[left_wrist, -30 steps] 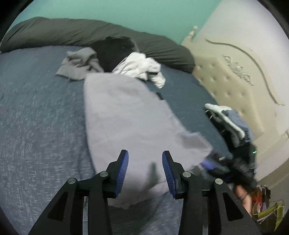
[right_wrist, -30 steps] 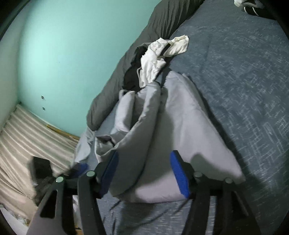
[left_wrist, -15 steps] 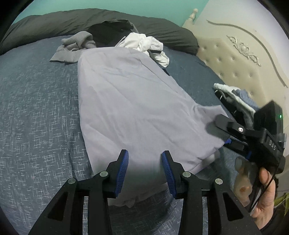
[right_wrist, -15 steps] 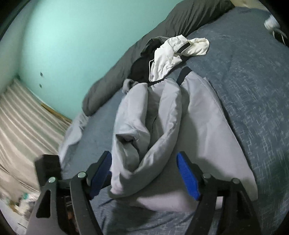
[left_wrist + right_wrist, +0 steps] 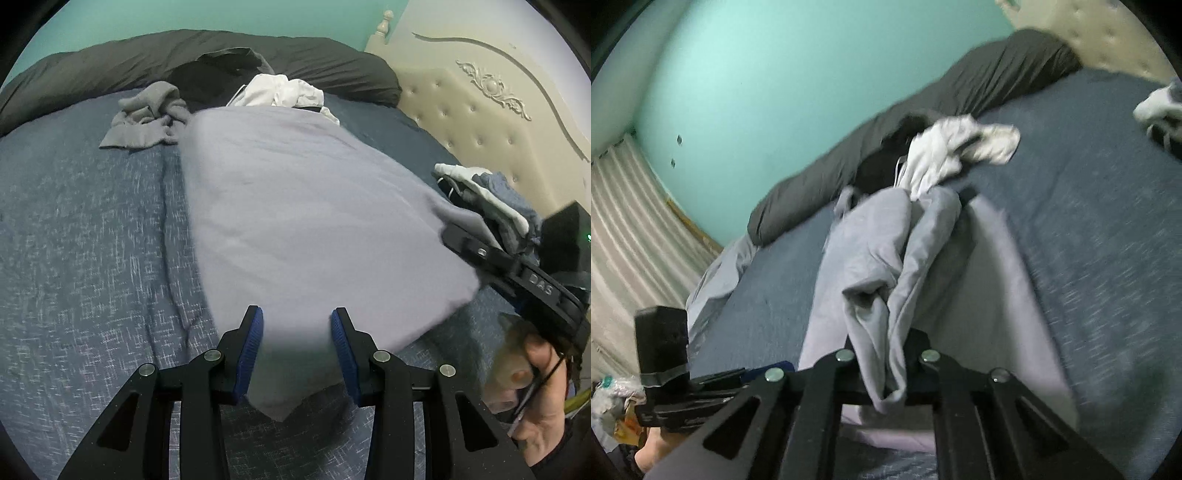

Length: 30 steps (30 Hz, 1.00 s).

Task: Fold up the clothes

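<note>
1 wide blue-grey bedspread (image 5: pixel 81 236) fills both views, with a dark grey pillow (image 5: pixel 110 62) along its far edge against the teal wall (image 5: pixel 757 92). On it, at the middle, lies the light grey garment (image 5: pixel 295 206), its near right corner bunched up. Far of it sit a crumpled grey cloth (image 5: pixel 147 114) and a white garment (image 5: pixel 953 147); a small clothes pile (image 5: pixel 495 199) lies at the right. The right gripper (image 5: pixel 886 373) has just been closing and now pinches the garment's bunched fold. The left gripper (image 5: pixel 297 354) hovers over the garment's near edge, its 2 blue pads (image 5: pixel 251 350) spread, cloth between them unpinched.
</note>
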Motion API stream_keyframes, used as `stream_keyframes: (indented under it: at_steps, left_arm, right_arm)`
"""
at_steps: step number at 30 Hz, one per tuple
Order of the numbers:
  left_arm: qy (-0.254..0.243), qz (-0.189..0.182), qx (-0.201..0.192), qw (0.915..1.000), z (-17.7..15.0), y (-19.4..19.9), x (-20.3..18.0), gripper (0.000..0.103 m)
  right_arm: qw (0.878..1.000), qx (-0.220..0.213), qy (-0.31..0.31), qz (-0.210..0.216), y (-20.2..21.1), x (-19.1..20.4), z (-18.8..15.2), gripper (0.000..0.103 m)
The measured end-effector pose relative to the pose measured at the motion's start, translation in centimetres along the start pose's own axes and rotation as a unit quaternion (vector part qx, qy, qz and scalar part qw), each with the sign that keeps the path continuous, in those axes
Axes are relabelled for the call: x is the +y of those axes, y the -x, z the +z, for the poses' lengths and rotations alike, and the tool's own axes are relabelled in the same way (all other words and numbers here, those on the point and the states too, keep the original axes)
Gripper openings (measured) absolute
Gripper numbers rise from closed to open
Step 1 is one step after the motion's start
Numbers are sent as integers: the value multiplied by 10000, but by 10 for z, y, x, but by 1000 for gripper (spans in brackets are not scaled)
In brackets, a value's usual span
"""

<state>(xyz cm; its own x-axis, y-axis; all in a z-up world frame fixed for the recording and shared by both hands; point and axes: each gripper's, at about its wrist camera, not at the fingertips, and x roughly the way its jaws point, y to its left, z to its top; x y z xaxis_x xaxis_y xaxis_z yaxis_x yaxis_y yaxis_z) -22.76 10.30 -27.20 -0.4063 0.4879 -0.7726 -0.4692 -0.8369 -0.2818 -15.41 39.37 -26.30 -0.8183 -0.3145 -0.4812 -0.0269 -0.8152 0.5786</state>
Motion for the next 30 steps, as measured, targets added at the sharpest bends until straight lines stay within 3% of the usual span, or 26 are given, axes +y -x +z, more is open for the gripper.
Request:
stream_keyframes:
  at_steps: [13,15,17,18,20,22,25,26,30]
  left_arm:
    - [-340,206,683,9969,-10,-47,-12,42]
    - [-367,227,672,9968,-13,-50,-11,42]
    - [-387,228,659,9968,-13,-49,-11,42]
    - [-398,228,654,9968,-13,-49,-11,42]
    - [-433,223,641,9968,-14,-49,-12,42]
    - [-421,199,638,9969,-14,-49,-10,42]
    - [-403,173,630,9971,-14,-50,-9,42]
    - [-406,176,617,9971,-14,-50,-8,42]
    - [-415,203,586,9972,-16,-50,-8,42]
  right_arm:
    - [9899,740,-1037,-619,-11,-66,-33,7]
    - [9878,772,-1125,-746,-8,-72,-34,25]
    - [9873,575,-1148,-940,8,-73,-26,36]
    - [9873,441,-1108,-1048,18,-71,-20,37]
    - [9885,166,-910,-1194,37,-62,-5,37]
    - [9932,96,-476,-1054,41,-43,10,37]
    - [9968,435,82,-665,19,-15,21,31]
    - [9967,556,246,-541,10,-6,23,23]
    - [9851,1218,920,-791,-37,12,12,7]
